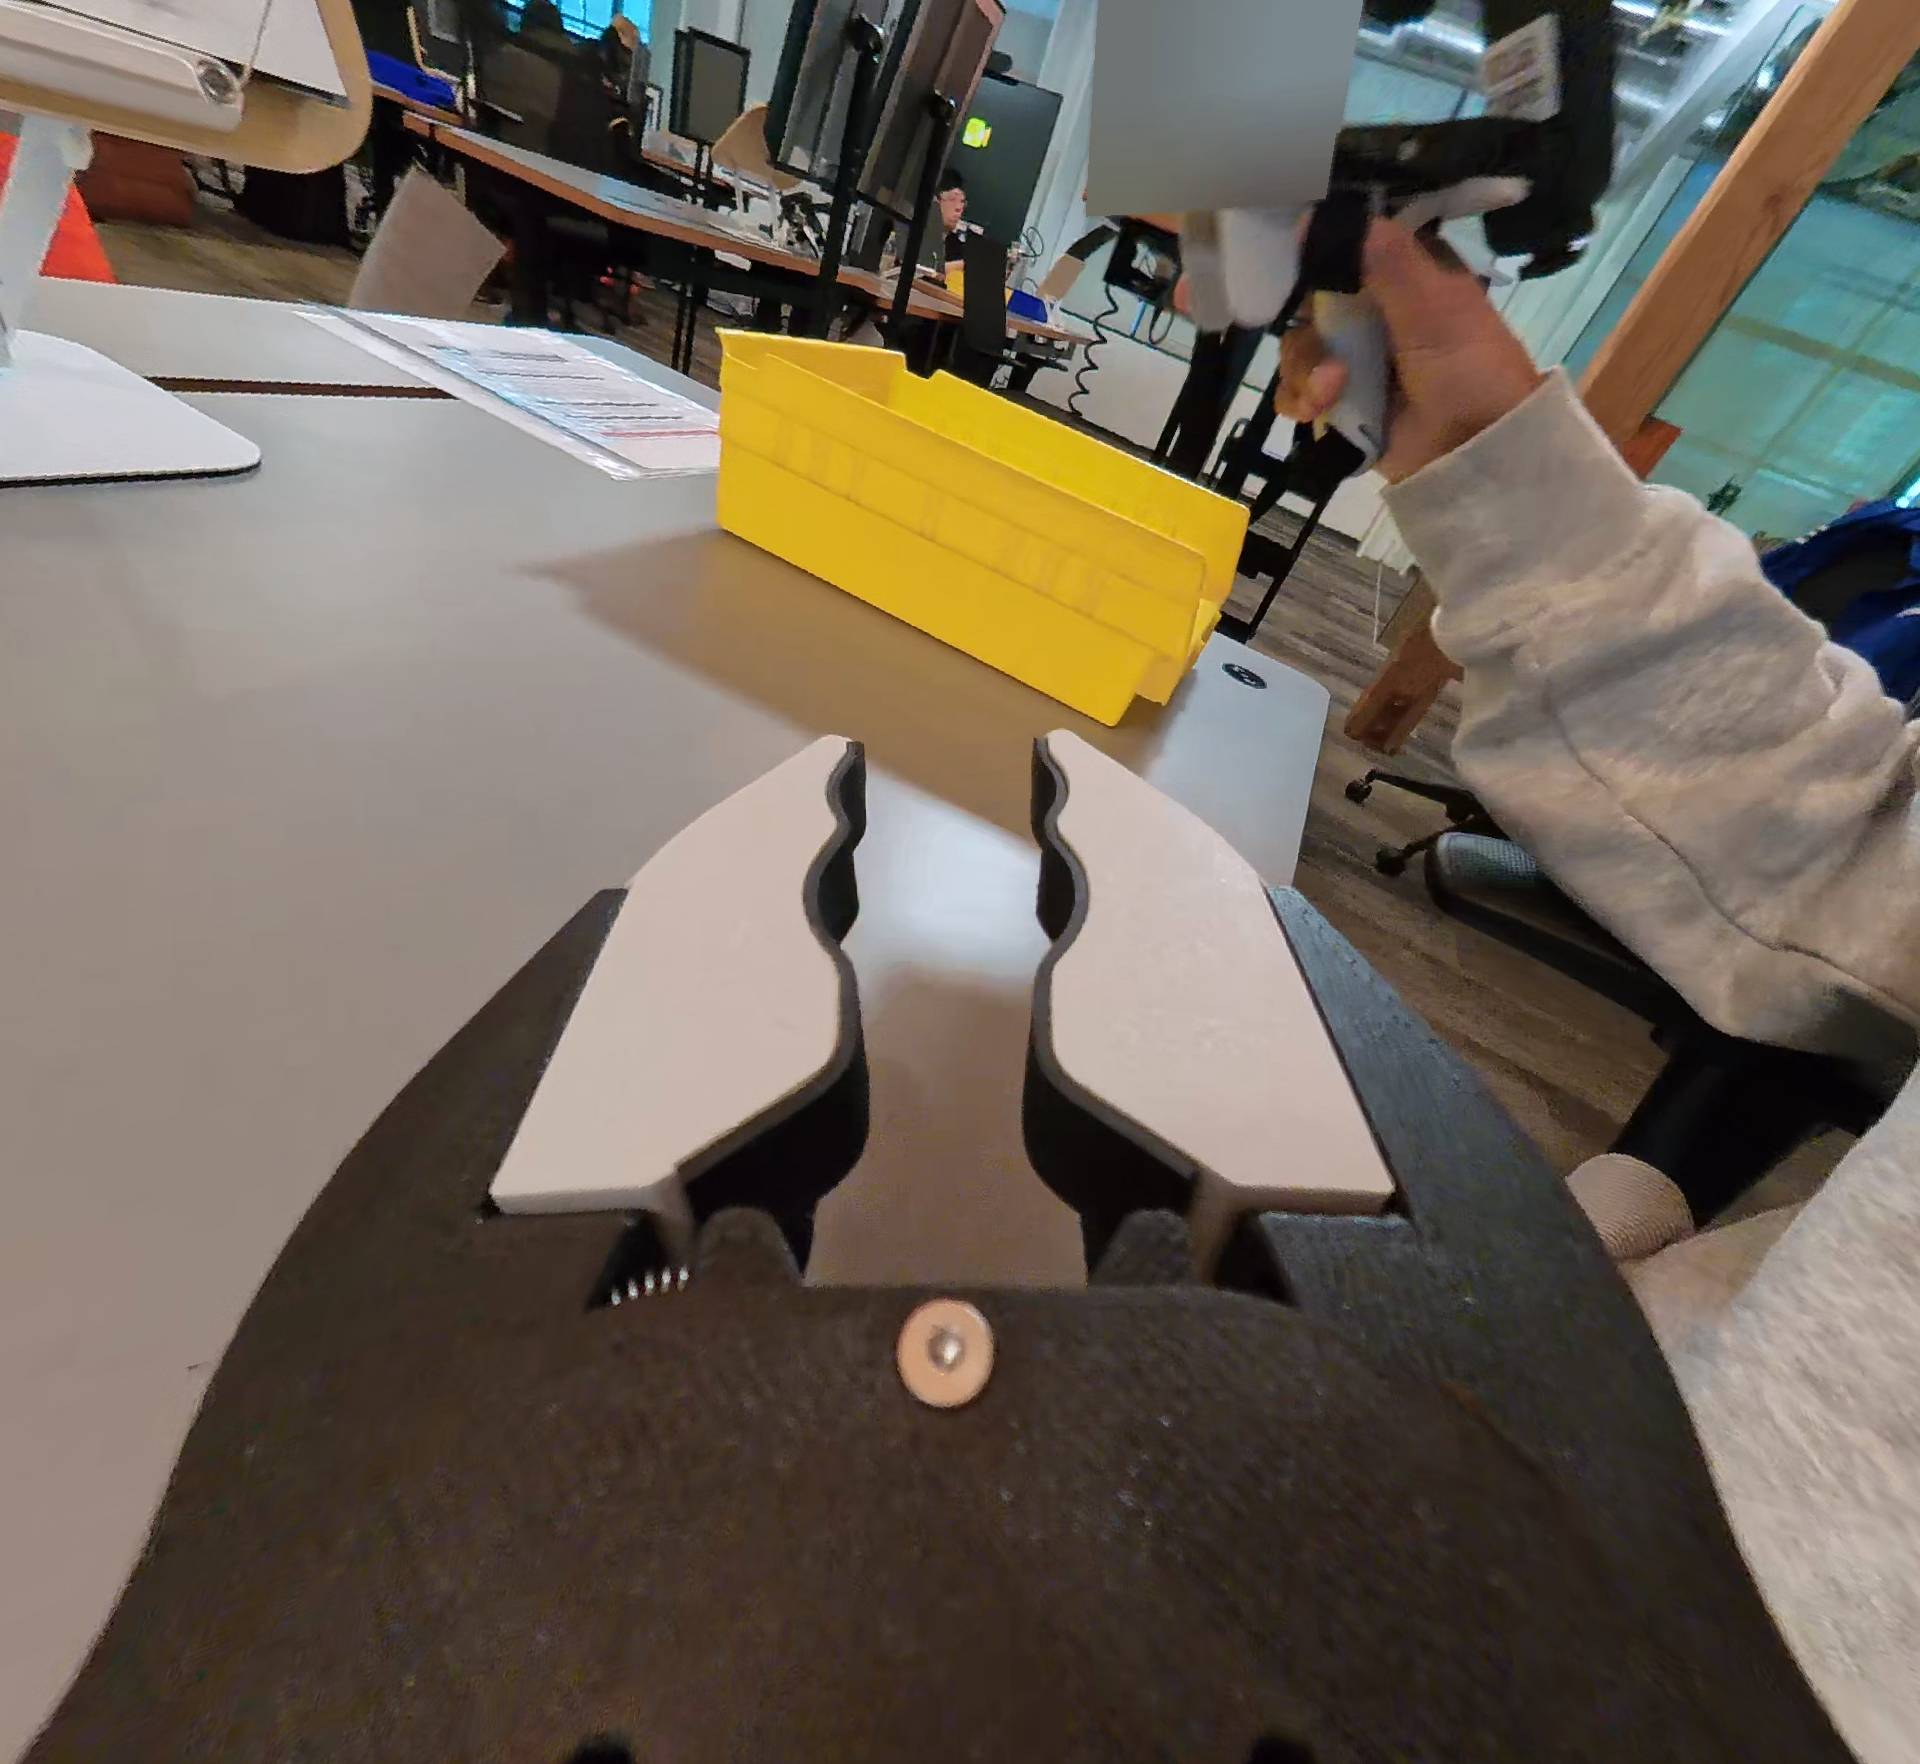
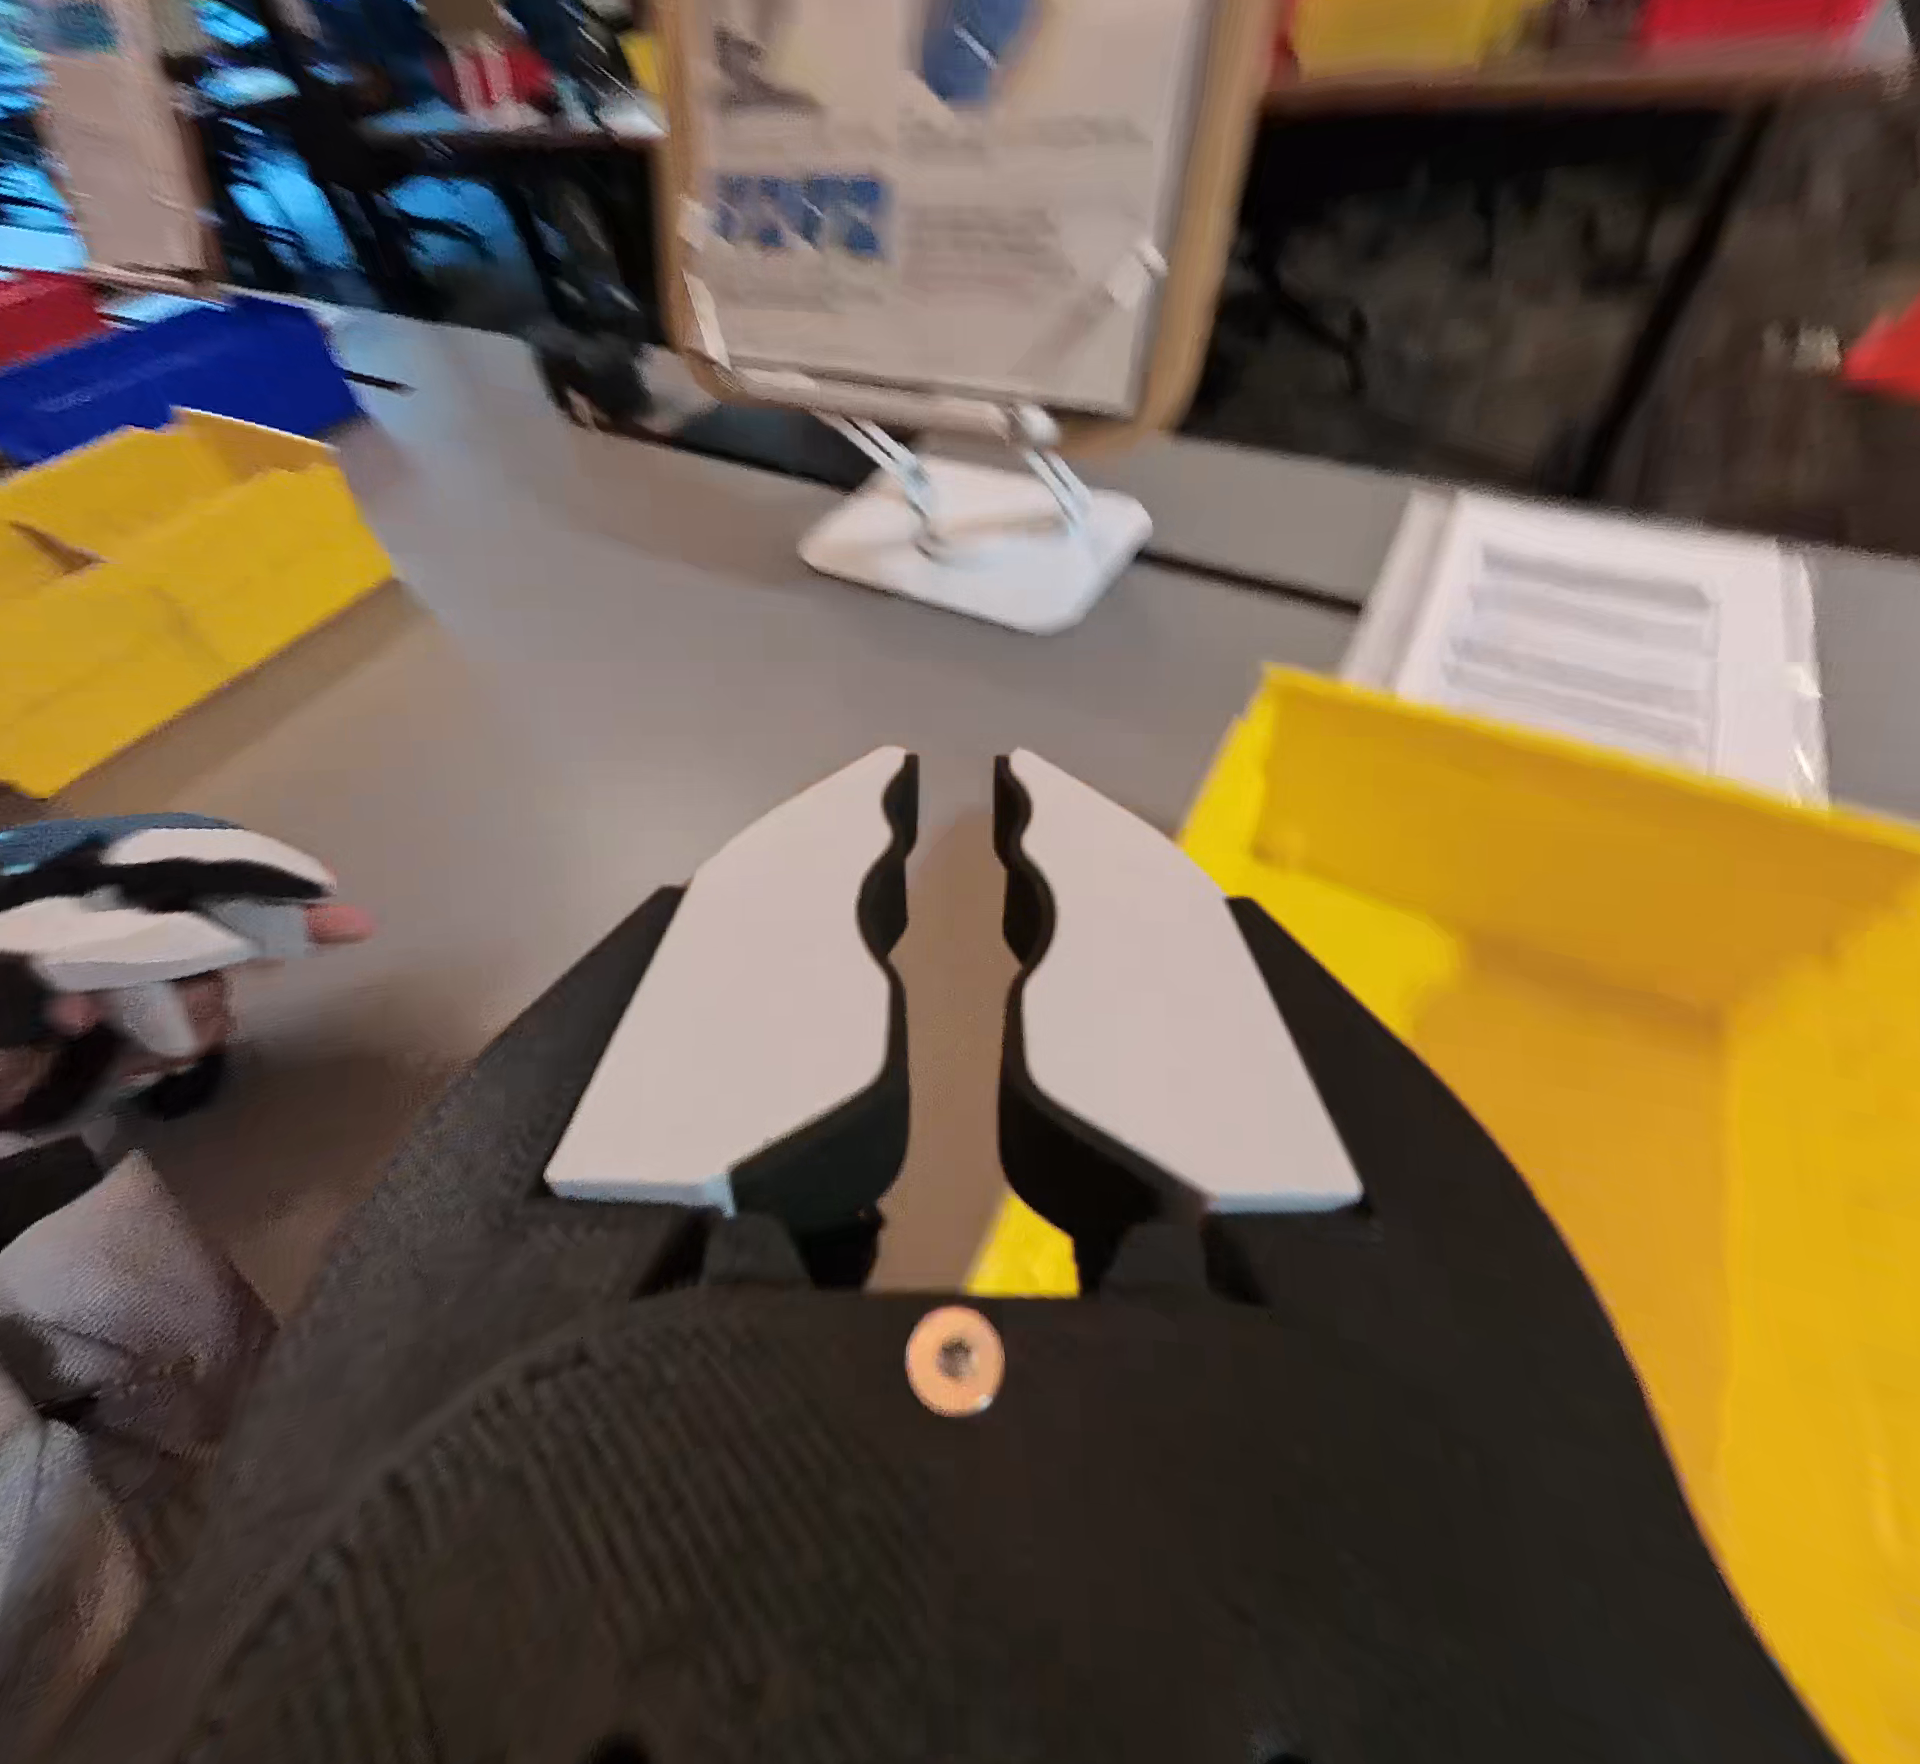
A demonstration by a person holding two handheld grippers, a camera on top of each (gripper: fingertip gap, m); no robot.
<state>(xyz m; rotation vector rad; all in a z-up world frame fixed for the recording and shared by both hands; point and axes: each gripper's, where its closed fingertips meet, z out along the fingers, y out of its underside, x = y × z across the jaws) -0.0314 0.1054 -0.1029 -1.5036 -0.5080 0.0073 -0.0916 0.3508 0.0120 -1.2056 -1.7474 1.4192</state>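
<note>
1. The left hand-held gripper (image 1: 948, 784) hangs low over the grey counter (image 1: 343, 675), jaws parted by a clear gap and holding nothing. Dipping further could scrape its tips on the surface.
2. The right hand-held gripper (image 2: 956, 774) is raised, jaws only narrowly apart and empty, with an open yellow bin (image 2: 1558, 966) just beside it on its right. A sideways swing could knock the bin's wall.
3. That bin sits near the counter's edge; a push might slide it off.
4. The right view is blurred, so a quick sweep could hit the sign stand (image 2: 977, 551).
</note>
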